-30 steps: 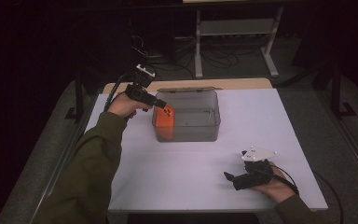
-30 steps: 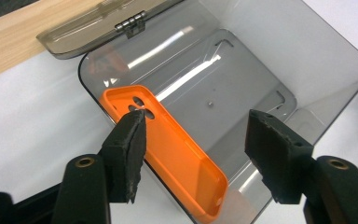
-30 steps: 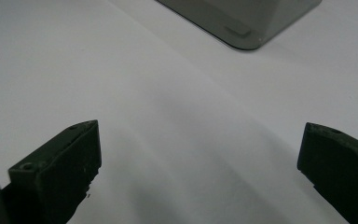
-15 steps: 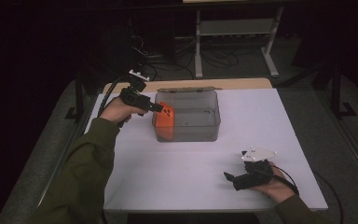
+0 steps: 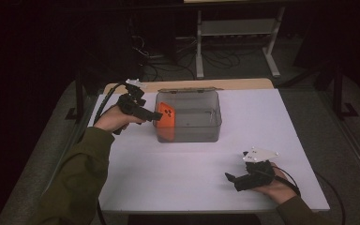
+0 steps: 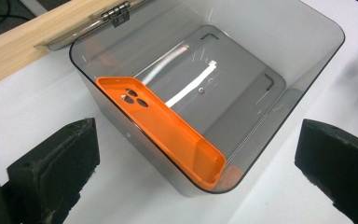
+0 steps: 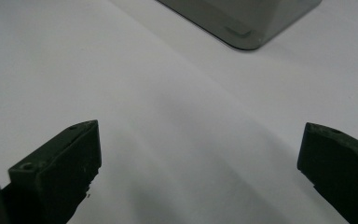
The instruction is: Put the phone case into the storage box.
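The orange phone case (image 6: 163,135) leans on its long edge against the near wall of the clear grey storage box (image 6: 307,60), just ahead of the left tool (image 5: 155,115). That tool's jaws have just been opening and now stand wide with nothing between them. The right tool (image 5: 229,177), also wide and empty, rests well apart on the white desk (image 5: 178,173), so the left hand is far nearer.

left gripper (image 5: 155,115): jaws have just been opening, now wide with nothing between them | pulled back from above the bin (image 5: 187,133) to just outside its left wall | case (image 5: 166,116): out of the jaws, now leaning inside the bin against its left wall
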The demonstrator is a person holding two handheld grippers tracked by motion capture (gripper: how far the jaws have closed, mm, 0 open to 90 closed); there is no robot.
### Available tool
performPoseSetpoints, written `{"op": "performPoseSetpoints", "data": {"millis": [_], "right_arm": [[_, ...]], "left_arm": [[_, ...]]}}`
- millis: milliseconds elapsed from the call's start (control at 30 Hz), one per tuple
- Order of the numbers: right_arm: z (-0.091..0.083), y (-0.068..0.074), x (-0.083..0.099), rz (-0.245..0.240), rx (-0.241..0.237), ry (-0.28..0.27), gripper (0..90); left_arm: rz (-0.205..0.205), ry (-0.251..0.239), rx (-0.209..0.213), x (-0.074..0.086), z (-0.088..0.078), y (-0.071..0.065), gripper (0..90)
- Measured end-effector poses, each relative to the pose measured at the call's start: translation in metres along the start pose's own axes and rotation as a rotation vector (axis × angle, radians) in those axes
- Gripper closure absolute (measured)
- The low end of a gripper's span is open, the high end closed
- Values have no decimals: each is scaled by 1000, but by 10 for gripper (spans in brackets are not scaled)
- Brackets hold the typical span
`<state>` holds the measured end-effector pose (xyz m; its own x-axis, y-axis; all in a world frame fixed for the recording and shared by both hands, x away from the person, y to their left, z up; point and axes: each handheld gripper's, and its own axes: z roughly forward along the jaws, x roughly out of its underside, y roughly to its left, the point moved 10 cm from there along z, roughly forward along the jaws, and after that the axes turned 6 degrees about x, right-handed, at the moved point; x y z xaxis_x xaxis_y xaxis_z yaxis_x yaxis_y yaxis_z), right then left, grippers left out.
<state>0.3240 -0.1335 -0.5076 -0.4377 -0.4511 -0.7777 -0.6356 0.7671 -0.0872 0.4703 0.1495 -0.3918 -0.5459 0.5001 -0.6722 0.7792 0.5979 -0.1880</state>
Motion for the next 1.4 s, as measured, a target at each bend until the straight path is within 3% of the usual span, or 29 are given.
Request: {"op": "performPoseSetpoints", "data": {"millis": [700, 1400], "right_arm": [[0, -1, -1, 1, 2, -9, 0], [3, -3, -6, 2, -1, -32, 0]], "left_arm": [[58, -48, 2, 35, -8, -17, 0], [81, -107, 23, 71, -14, -32, 0]]}}
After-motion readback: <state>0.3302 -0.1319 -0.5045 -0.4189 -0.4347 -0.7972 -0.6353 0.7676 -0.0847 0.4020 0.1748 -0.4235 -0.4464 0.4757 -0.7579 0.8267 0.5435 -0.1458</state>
